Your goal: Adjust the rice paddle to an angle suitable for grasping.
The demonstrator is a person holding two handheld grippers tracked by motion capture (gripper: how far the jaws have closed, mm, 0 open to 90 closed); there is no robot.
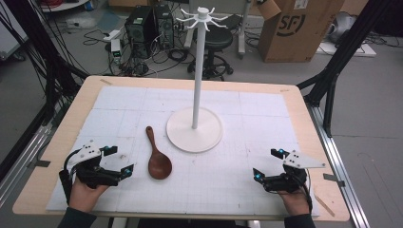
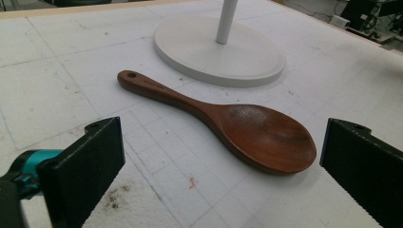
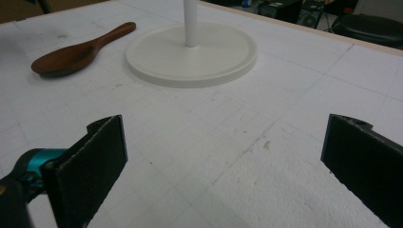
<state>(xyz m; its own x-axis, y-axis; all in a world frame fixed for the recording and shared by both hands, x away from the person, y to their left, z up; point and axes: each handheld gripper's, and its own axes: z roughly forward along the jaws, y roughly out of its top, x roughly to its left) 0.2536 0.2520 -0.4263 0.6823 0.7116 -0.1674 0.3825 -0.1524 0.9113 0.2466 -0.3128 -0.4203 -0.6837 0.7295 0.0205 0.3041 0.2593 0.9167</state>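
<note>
Two claws wide open, one spoon lying flat

Brown wooden spoon (image 1: 157, 159) flat on the white mat (image 1: 247, 190), bowl end toward the person, handle pointing at the round base of the white stand (image 1: 195, 129). Just beside that base, not touching. Left gripper (image 1: 119, 162) near the spoon's bowl, jaws spread wide, nothing between them. Right gripper (image 1: 267, 165) well apart from the spoon, low over the mat, jaws spread wide too, holding nothing.
</note>
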